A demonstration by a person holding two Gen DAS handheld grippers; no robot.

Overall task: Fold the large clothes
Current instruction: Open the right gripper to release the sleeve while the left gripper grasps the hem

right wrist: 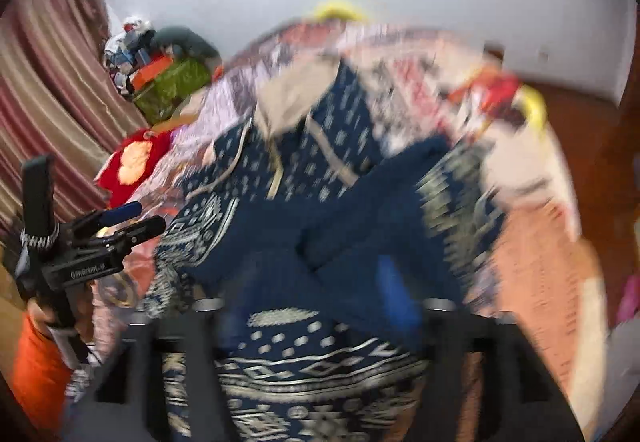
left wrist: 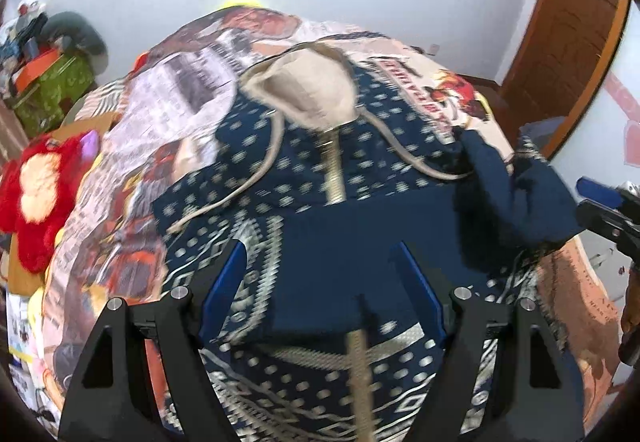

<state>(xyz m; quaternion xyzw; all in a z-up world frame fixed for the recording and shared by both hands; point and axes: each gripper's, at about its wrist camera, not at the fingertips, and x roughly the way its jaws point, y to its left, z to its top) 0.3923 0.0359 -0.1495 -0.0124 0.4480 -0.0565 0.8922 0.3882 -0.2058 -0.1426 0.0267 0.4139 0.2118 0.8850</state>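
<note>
A navy hooded sweater (left wrist: 320,169) with cream patterning is lying spread on a bed covered by a printed bedspread (left wrist: 172,109). Its beige-lined hood (left wrist: 304,89) is pointing toward the far wall, and two cream drawstrings (left wrist: 240,181) are trailing down over the chest. A cream zipper line is running down the front. A plain navy sleeve (left wrist: 512,193) is lying folded across the middle of the garment from the right side, with a second navy band crossing below the chest.

The left gripper (left wrist: 324,282) is hovering over the lower front of the sweater, its blue-padded fingers (left wrist: 224,282) spread apart with only fabric visible between them; nothing is being pinched. In the right wrist view this same gripper (right wrist: 132,219) is appearing at the left edge, held beside the sweater's side.

The right gripper (right wrist: 320,302) is hanging above the hem area in a strongly blurred frame; one blue finger (right wrist: 394,290) is showing against the navy sleeve (right wrist: 360,201), and the jaws are standing apart, though whether cloth is touching them cannot be told. Its tip (left wrist: 600,201) is also showing at the right edge of the left wrist view, next to the sleeve end.

A red plush toy (left wrist: 36,181) is resting beside the bed, with a green box (left wrist: 56,89) behind it, and a wooden door (left wrist: 568,41) is standing on the right.
</note>
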